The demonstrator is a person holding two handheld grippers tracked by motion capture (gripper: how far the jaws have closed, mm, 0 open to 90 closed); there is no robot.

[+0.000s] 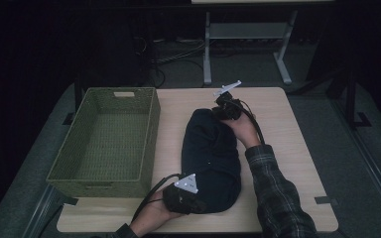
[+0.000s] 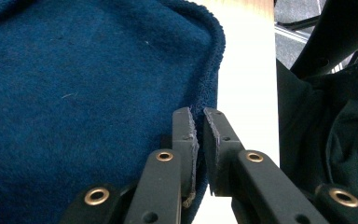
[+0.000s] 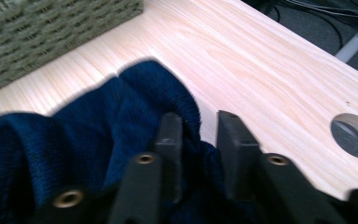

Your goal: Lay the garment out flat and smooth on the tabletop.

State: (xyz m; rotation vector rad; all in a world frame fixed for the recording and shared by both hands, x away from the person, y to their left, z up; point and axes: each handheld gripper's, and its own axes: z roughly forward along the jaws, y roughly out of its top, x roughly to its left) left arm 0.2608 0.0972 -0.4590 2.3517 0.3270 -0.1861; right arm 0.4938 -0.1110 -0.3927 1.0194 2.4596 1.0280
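The table had a light wooden top, and one round hole was cut in it, to the right of the right gripper's jaws in its own view. A dark blue cloth lay flat on the top, between the right gripper and the left gripper. A green woven basket stood on the table, beyond the left gripper and beside the cloth.

- A green woven basket stands on the left part of the wooden table, its long side running along the left edge.
- A round hole is cut through the tabletop near an edge.
- A grey metal table frame stands on the floor beyond the far edge.
- Cables lie on the floor beside that frame.
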